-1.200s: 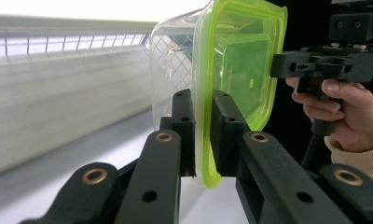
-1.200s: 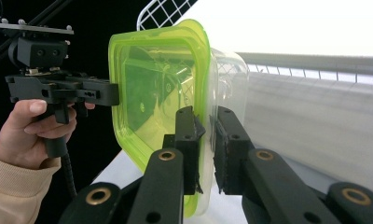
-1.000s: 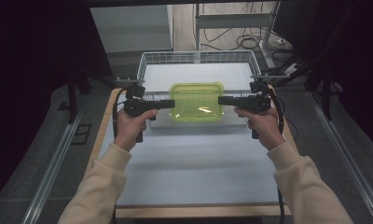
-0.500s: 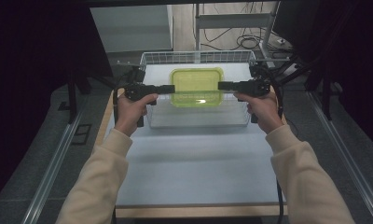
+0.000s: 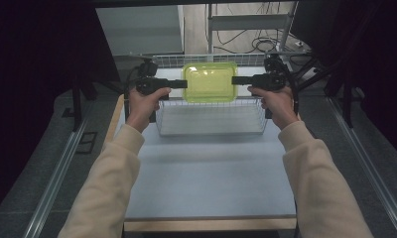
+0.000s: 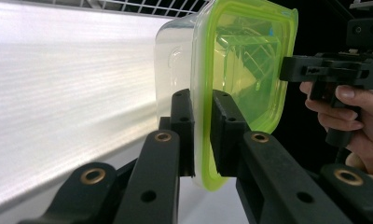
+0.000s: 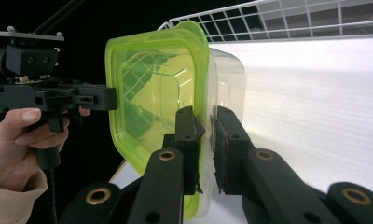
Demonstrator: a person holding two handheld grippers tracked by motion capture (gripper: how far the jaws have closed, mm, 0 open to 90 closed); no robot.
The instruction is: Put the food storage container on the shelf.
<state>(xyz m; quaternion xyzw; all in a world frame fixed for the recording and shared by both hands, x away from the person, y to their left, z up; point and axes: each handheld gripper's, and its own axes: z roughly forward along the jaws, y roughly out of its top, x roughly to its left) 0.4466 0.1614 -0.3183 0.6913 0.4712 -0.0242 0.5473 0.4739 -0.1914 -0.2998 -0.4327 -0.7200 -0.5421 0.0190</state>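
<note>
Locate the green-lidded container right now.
High view, top centre: the green-lidded container hangs above the wire basket, clamped at its rim between the left gripper and right gripper.

A white-topped table with a wooden edge along its near side is carrying a wire basket, which is sitting directly on the far half of the top. The near half is lying bare. Grey floor is flanking the table on both sides.
</note>
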